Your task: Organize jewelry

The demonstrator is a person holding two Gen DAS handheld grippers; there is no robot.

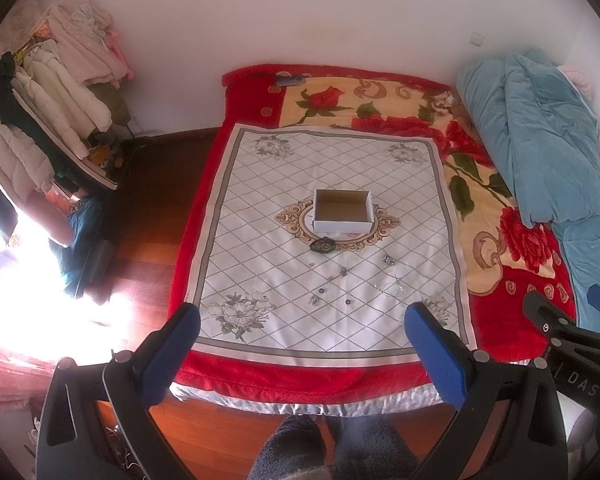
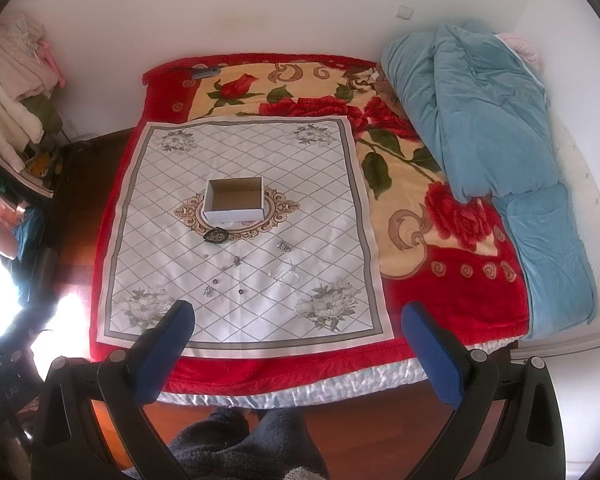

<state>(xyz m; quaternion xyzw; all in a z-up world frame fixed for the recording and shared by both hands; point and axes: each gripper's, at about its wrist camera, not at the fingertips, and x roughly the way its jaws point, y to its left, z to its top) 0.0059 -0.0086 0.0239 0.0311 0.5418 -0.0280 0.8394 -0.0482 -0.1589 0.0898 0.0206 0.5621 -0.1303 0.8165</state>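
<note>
Jewelry (image 1: 350,280) lies scattered in small pieces on the near half of a white cloth (image 1: 260,208), which is spread over a red blanket (image 1: 512,320) on a bed.

Nearest the cameras, both grippers hang above the bed's near edge, each with its blue-padded fingers spread wide and holding nothing. The left gripper (image 1: 302,354) frames the cloth's near border; the right gripper (image 2: 300,350) does the same from a spot further right, and part of its black frame shows at 3 o'clock in the left view. Below the grippers, at 6 o'clock, are the person's dark fuzzy slippers (image 1: 296,444) on a wooden floor (image 1: 148,208).

Past the fingers, two tiny dark rings (image 2: 241,292) sit near the cloth's near flowers, with a small silvery cluster (image 2: 207,291) to their left. A thin, pale chain (image 2: 286,274) lies further right, at about 2 o'clock from the rings. Beyond these are more small silver bits (image 2: 236,261), too small to identify.

Further on, a dark oval piece (image 1: 323,246) lies just in front of an open white box (image 1: 342,210), which sits on the cloth's central medallion with nothing visible inside.

Farthest off, a blue quilt (image 2: 488,136) is heaped at 2 o'clock, and clothes (image 1: 40,120) hang at 10 o'clock.
</note>
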